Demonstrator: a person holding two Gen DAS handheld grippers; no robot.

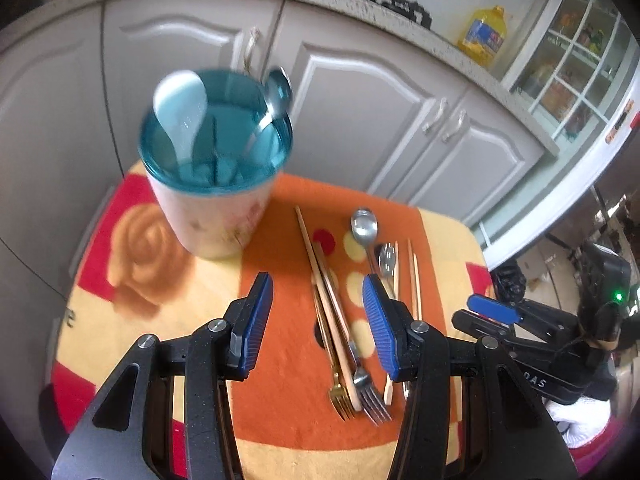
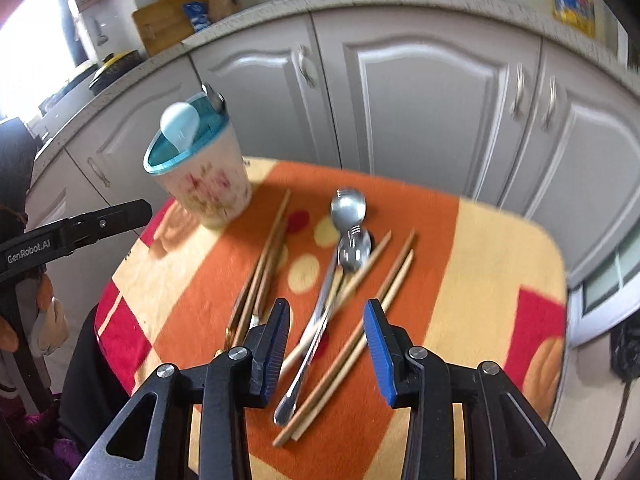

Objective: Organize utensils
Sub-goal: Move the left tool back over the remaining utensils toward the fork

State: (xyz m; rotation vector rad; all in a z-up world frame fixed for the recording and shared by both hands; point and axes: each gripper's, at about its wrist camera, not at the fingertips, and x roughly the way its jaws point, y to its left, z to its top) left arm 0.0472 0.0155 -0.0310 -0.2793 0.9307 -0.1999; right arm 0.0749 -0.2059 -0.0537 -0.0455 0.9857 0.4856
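A floral cup with a teal rim [image 1: 212,184] [image 2: 208,184] stands at the back left of the cloth. It holds a white spoon [image 1: 180,112] and a metal spoon [image 1: 276,92]. Loose on the cloth lie wooden chopsticks [image 1: 320,276] [image 2: 356,348], two metal spoons [image 2: 348,204], a gold fork [image 1: 342,400] and a silver fork [image 1: 374,402]. My left gripper [image 1: 316,292] hovers open above the chopsticks and forks, holding nothing. My right gripper [image 2: 326,312] is open over the spoon handles and chopsticks, with nothing pressed between its pads.
The small table wears an orange, yellow and red cloth [image 1: 180,300] [image 2: 480,280] with edges close on all sides. Grey cabinet doors [image 2: 420,100] stand right behind it. A yellow oil bottle [image 1: 484,36] sits on the counter above.
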